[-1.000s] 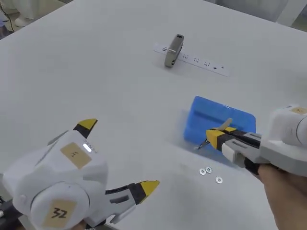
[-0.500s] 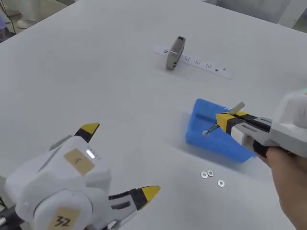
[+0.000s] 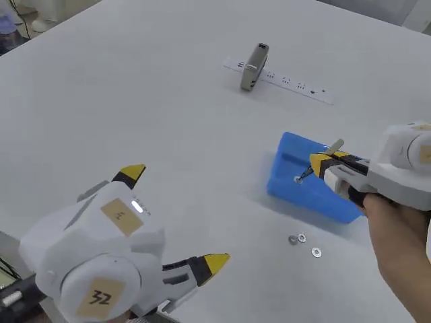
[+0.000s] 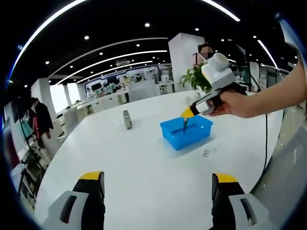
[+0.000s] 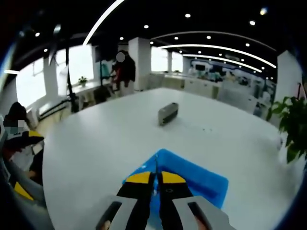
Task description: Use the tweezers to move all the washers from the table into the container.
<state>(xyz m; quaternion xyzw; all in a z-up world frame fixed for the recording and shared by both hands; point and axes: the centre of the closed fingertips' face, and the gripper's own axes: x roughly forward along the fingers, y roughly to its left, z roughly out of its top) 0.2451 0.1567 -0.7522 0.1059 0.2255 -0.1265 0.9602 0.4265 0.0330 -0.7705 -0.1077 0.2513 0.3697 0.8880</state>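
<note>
A blue container (image 3: 286, 187) stands on the white table, right of centre. My right gripper (image 3: 318, 163) is shut on thin metal tweezers (image 3: 304, 173), whose tip hangs over the container's inside. Whether the tip holds a washer I cannot tell. Three small washers (image 3: 302, 238) lie on the table just in front of the container. My left gripper (image 3: 174, 217) hovers open at the lower left, holding nothing. In the left gripper view the container (image 4: 178, 140) and the right gripper (image 4: 188, 113) sit ahead. In the right gripper view the tweezers (image 5: 155, 168) point down into the container (image 5: 204, 181).
A white power strip (image 3: 296, 86) lies at the far side of the table with a grey block (image 3: 252, 67) standing on its left end. The table's edge runs along the lower left corner. A person's hand (image 3: 397, 235) holds the right gripper.
The right gripper has carried the tweezers from the table by the container's front left corner up and over the container. The left gripper has stayed open in place.
</note>
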